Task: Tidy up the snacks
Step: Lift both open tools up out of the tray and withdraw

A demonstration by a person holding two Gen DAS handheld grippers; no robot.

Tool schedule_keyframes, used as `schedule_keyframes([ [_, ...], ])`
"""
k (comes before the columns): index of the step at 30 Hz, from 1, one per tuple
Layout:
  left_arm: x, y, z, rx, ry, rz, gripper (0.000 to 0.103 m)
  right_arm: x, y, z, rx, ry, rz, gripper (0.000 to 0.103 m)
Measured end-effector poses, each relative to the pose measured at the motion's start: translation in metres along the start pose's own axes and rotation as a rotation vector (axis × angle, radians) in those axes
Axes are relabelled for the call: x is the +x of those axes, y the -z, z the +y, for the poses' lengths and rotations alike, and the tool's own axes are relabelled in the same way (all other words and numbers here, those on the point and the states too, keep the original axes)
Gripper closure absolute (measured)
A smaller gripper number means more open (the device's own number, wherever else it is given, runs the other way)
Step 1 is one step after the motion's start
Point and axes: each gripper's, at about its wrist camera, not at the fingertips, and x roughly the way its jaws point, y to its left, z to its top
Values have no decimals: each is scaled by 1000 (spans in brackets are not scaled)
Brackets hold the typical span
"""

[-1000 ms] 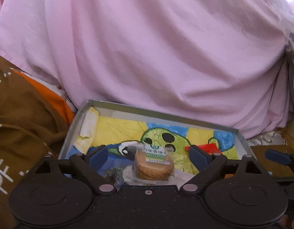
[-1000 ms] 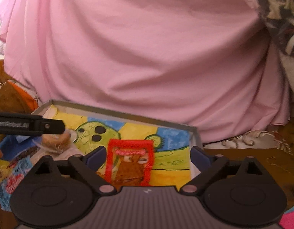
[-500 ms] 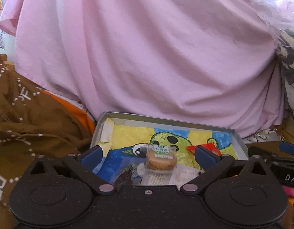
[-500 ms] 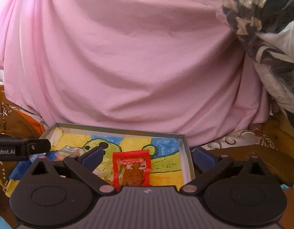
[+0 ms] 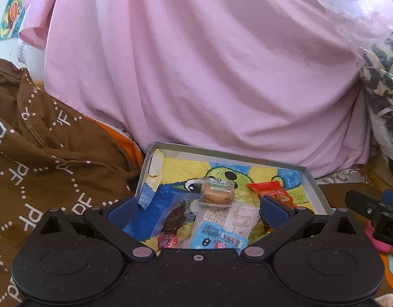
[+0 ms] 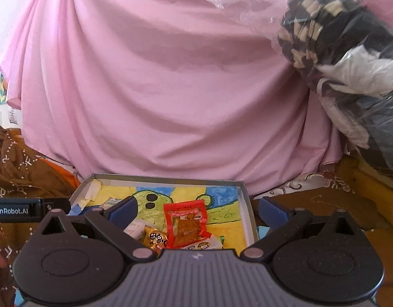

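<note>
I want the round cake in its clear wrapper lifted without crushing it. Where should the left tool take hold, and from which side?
Probably by the cake's curved sides, coming from the near side, where the left tool already stands open. The cake sits flat on other packets in the tray, its round edge facing the tool, so the fingers could close across its width. Its flat wrapper edge looks too thin and slippery.
</note>
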Motion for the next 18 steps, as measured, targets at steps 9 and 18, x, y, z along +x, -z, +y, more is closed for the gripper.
schedule_keyframes([
  [9, -38, 10, -6, 17, -2, -17, 1, -36, -3, 6, 1, -1, -31, 0],
  [18, -73, 19, -7, 30, -37, -57, 1, -66, 7, -3, 14, 6, -38, 0],
])
